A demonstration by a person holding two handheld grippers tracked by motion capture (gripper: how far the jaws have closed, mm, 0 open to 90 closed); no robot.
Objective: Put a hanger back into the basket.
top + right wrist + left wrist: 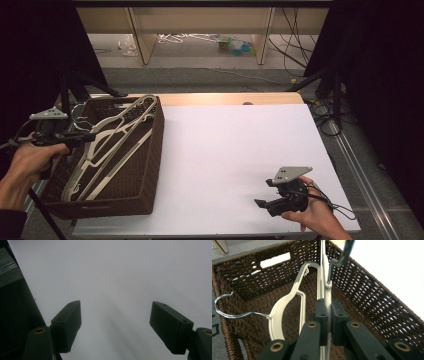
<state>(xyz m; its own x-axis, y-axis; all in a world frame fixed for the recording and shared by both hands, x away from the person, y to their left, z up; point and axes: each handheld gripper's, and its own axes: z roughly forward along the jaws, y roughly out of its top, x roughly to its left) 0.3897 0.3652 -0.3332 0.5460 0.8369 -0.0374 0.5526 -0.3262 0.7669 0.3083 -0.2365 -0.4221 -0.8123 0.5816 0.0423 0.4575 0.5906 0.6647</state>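
Left gripper (327, 322) is clamped on a cream plastic hanger (325, 287) over the brown wicker basket (150, 165) at left. The hanger looks light, stiff and slippery, best held on its flat arm. Right gripper (115, 325) rests with jaws apart on the white table (225, 150).

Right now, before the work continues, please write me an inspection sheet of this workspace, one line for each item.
Surface: white table top, bare apart from the basket and the right hand.
Job's things: brown woven basket at the table's left edge, holding several cream hangers; one hanger is clamped edge-on.
Clutter: nothing seen on the table.
Grippers: left gripper shut on that hanger, above the basket; right gripper open, nothing between its jaws, low over the table near the front right corner.
Cables: one trails from the right gripper; more lie on the floor at the right.
Surroundings: dark curtains at both sides, wooden shelving behind with small items on the floor.
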